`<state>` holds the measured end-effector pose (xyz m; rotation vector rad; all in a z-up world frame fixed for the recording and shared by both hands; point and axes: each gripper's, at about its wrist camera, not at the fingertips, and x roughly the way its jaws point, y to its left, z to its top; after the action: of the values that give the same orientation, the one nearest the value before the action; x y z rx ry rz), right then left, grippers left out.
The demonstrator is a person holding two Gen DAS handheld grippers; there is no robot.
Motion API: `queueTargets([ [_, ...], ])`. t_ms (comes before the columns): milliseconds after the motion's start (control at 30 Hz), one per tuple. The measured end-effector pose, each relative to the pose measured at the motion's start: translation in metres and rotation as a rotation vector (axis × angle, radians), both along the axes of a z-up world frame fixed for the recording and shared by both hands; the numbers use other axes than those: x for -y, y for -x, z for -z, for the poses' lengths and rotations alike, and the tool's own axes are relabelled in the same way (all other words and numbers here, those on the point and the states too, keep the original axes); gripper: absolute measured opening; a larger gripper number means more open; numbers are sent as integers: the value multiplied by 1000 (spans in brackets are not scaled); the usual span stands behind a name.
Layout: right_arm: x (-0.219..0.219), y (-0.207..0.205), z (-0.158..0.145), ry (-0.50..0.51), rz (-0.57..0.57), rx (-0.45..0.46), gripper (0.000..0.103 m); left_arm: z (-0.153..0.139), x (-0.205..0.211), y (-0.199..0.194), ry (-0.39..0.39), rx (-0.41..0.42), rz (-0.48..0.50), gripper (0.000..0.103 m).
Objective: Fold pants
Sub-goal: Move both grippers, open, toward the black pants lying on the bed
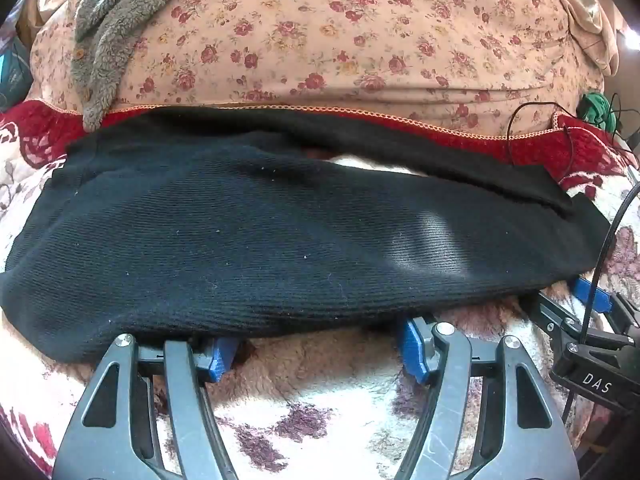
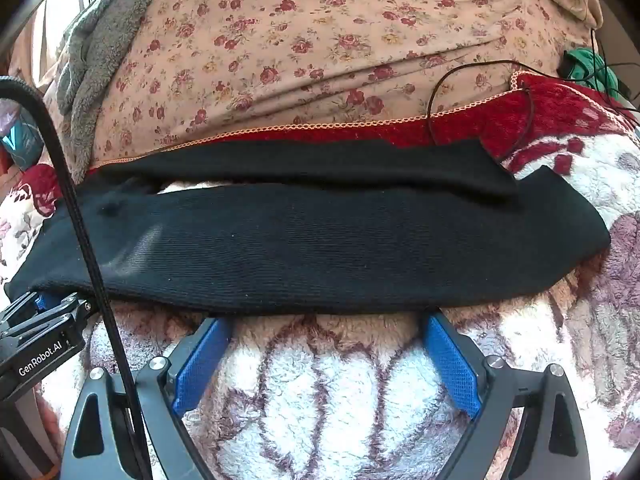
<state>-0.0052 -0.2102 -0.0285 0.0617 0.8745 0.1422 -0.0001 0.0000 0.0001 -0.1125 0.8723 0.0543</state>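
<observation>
Black ribbed pants (image 1: 248, 236) lie stretched left to right on a white fleece blanket with dark red flowers (image 1: 320, 396); one leg lies behind the other, a little apart. In the left wrist view my left gripper (image 1: 318, 340) stands open at the pants' near edge, which covers the tips of its blue pads (image 1: 414, 350). The right gripper (image 2: 326, 318) is also open, wide, its tips tucked just under the same near edge of the pants (image 2: 304, 248). Each gripper shows in the other's view: the right one (image 1: 592, 300) and the left one (image 2: 40, 308). No pad presses on cloth.
Behind the pants runs a red blanket border (image 2: 500, 120), then a pink floral quilt (image 1: 340, 40). A grey fleece garment (image 1: 108, 36) lies at the back left. A thin black cable (image 2: 440, 92) loops at the back right near a green object (image 2: 588, 66).
</observation>
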Motion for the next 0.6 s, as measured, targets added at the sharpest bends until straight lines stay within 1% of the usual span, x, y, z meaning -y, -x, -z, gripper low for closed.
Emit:
queueTargets([
  [67,0,0,0,0,0,-1,94,0,1,0,7,3,0,66],
  [167,1,0,0,0,0,0,94,0,-2,2,-2,5,-1,66],
  [233,1,1,0,0,0,0,94,-1,2,3,-29,-1,5,66],
  [333,-1,0,0,17,3,-7,95,-4,8,4,-50,-16,43,66],
  [467,0,2,-2,13,-8,-16,95,-9,2,17,-55,-2,21,66],
  [533,-5,2,-3,11,-11,-23,92,-16,-4,21,-37,1,23,66],
  [600,-2,4,-9,4,-17,-21,84,-23,-7,27,-24,4,15,66],
])
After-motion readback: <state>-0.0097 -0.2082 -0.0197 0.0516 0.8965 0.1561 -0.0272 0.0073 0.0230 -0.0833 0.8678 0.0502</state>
